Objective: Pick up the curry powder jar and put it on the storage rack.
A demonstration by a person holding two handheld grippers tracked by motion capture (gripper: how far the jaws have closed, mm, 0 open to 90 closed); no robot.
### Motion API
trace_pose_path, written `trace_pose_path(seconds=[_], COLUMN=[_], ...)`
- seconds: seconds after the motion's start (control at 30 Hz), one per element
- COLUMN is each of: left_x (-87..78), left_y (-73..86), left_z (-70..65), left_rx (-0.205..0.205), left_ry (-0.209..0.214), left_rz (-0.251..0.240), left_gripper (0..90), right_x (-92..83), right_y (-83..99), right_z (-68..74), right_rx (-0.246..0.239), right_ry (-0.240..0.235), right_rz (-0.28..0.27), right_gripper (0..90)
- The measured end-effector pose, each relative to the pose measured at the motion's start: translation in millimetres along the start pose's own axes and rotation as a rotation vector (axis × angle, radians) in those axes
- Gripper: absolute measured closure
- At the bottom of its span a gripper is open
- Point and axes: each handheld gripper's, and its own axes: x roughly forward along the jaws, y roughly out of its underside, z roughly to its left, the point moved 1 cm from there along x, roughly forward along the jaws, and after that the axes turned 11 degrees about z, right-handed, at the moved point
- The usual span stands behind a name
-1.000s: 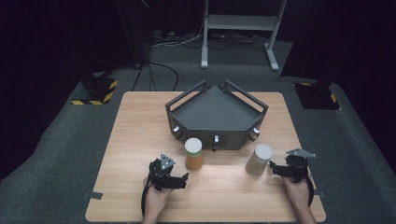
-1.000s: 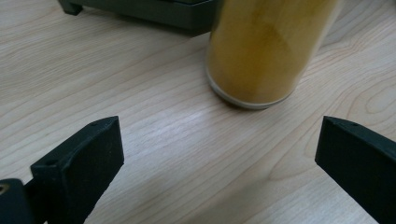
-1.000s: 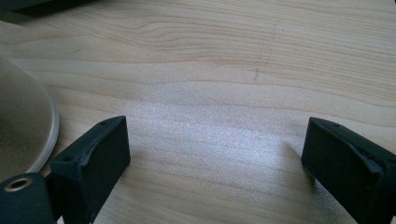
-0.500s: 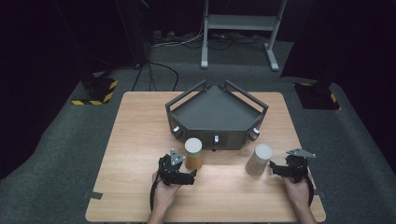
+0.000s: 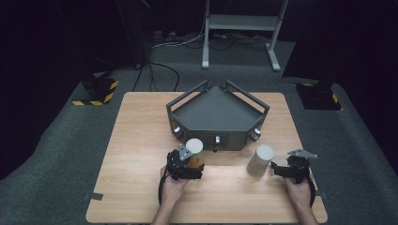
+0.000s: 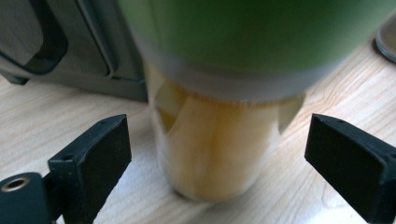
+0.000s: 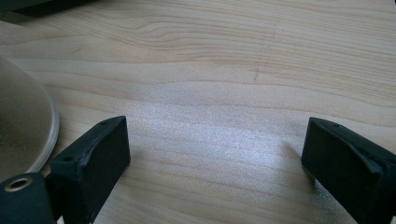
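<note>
- High view: left gripper (image 5: pixel 191 165) at lower centre, jaws around the yellow cup (image 5: pixel 195 153); right gripper (image 5: pixel 280 169) lower right, beside the grey cup (image 5: pixel 260 160).
- Left gripper view: yellow cup (image 6: pixel 215 149) mid-frame between jaws just closing in (gaps both sides).
- Right gripper view: jaws spread wide over bare table (image 7: pixel 224 93); grey cup (image 7: pixel 21 130) at left edge.

From my seat the near strip of the table (image 5: pixel 126 197) lies bare, so either hand can slide left or right along it. Far of the hands, the dark grey tray (image 5: pixel 217 112) blocks the middle of the table; bare wood runs past it on its left and right. The amber bottle (image 5: pixel 195 153) stands just near the tray's front wall, between the jaws of my left gripper (image 5: pixel 189 165), with a gap on each side. The pale cylinder (image 5: pixel 261 160) stands just left of my right gripper (image 5: pixel 280 169), blocking any move left; bare wood lies between that gripper's wide-set jaws.
</note>
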Motion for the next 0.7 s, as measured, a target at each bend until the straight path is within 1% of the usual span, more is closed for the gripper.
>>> trace_pose_path(seconds=[0.07,0.33,0.5,0.7], left_x=[1.0,2.4,3.8,5.6], left_y=[-1.3,-9.7,-12.7,-14.2], left_z=[0.5,-1.5,-1.4,-1.3], left_rx=[-0.008,-0.002,-0.008,-0.015], left_ry=[0.005,-0.002,0.002,0.008], left_rz=[-0.006,-0.027,-0.039,-0.051], left_gripper=[8.6,12.7,15.2,21.1], right_x=[0.0,0.0,0.0,0.0], right_y=[0.0,0.0,0.0,0.0], right_z=[0.0,0.0,0.0,0.0], right_rx=[0.000,0.000,0.000,0.000], right_ry=[0.000,0.000,0.000,0.000], right_rz=[0.000,0.000,0.000,0.000], right_gripper=[7.3,7.3,7.3,7.3])
